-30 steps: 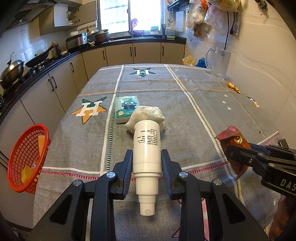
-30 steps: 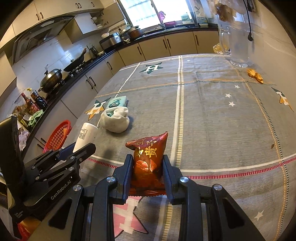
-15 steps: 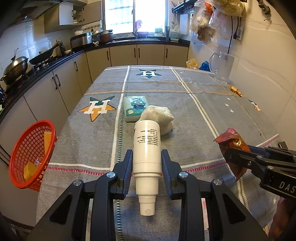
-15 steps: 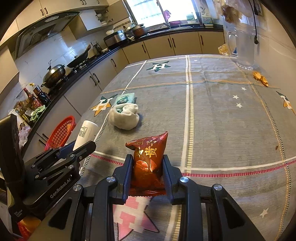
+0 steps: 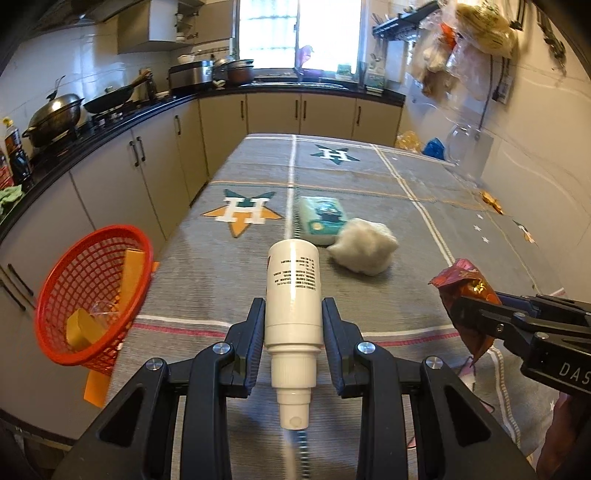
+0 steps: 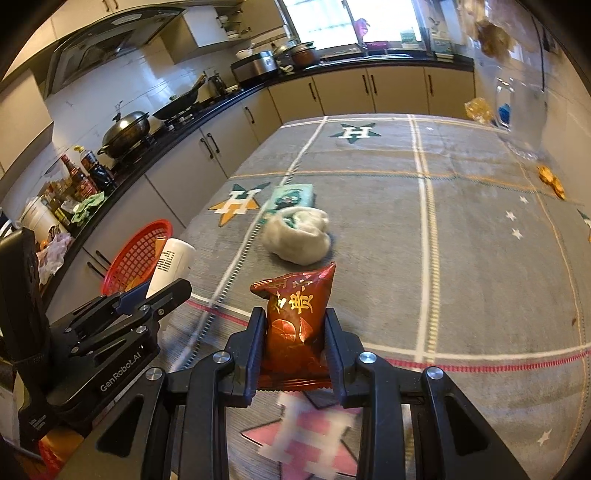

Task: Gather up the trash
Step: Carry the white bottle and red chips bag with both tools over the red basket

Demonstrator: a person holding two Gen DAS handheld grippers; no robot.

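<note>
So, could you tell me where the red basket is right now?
In the left wrist view, the red basket sits at the left, off the table's left edge in front of the cabinets, left of the white bottle.

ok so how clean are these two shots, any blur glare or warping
Left wrist view: window blown out white, cabinets bowed by the fisheye, white bottle sharp, tablecloth stripe below it smeared. Right wrist view: red snack bag crisp, pink star on the tablecloth motion-blurred, corners vignetted black.

bottle [image 5: 293, 295]: smooth plastic | snack packet [image 6: 298, 317]: glossy foil | tablecloth [image 5: 369, 177]: matt woven cloth
</note>
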